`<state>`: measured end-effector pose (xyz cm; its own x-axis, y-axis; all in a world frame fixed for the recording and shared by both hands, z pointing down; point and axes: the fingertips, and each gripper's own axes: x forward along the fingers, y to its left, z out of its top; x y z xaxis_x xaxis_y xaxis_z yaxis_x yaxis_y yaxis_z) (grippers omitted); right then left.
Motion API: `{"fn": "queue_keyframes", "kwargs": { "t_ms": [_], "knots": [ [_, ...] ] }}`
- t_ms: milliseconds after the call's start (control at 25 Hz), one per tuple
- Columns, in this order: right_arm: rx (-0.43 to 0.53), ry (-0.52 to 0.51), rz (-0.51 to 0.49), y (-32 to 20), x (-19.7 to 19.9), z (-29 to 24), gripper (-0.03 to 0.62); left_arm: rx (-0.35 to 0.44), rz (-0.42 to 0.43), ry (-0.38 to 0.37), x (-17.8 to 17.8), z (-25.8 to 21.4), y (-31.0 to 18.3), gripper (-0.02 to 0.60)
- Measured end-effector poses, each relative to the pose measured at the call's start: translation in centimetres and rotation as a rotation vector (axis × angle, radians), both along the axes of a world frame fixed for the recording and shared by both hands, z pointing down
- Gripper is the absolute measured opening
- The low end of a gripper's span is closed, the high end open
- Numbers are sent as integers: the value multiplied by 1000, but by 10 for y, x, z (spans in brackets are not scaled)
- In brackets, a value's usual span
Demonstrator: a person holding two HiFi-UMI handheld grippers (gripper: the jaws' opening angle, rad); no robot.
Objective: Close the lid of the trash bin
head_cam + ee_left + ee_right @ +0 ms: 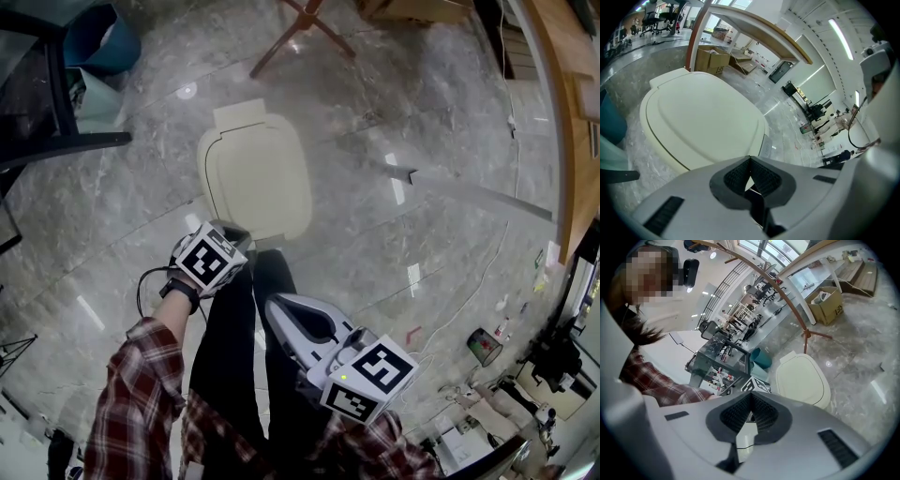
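- The right claw (pixel 751 394) is nearest the person, held low beside the dark trousers (pixel 225 366). Its jaws are clenched tip to tip and hold nothing.
- The left claw (pixel 750 160) is a little further forward, at the end of a plaid sleeve (pixel 141 375). It is also pressed closed and empty. Its tips sit just off the near edge of the trash bin (pixel 258 178) without visibly touching it.
- The trash bin stands on the grey marble floor (pixel 422 112), directly ahead of the person's legs and just past the left claw.
- The lid (pixel 703 119) already lies flat over the bin's mouth. In the left gripper view no gap shows around the part of its rim that can be seen, and no opening appears in any view.
- Judging from this, the closing looks done. What may be left is at most a check that the lid is fully seated, then drawing the claws away.
- The bin is a rounded cream plastic body, and its smooth lid has a faint raised oval outline. A squared hinge tab sits at the far end, and the surface looks clean and matte.
- Further off are a teal bucket (pixel 98 37) at the upper left, the wooden legs (pixel 300 23) of a stand beyond the bin, and a cardboard box (pixel 710 58) in the distance.
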<state>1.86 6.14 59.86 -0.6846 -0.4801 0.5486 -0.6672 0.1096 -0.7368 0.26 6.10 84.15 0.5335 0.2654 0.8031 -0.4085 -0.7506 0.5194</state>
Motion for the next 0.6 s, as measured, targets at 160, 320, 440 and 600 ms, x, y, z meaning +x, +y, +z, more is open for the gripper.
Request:
{"fn": "queue_keyframes", "kwargs": {
  "t_ms": [160, 320, 440, 600],
  "knots": [
    [-1, 1, 2, 1, 0, 0, 12, 5, -7, 2, 1, 0, 1, 11],
    [13, 10, -1, -1, 2, -6, 12, -15, -28, -10, 1, -6, 3, 11],
    [33, 24, -9, -2, 4, -20, 12, -2, -58, 39, 5, -32, -2, 11],
    [105, 49, -15, -19, 8, -56, 12, 60, -187, 128, 9, -93, -39, 11]
  ]
}}
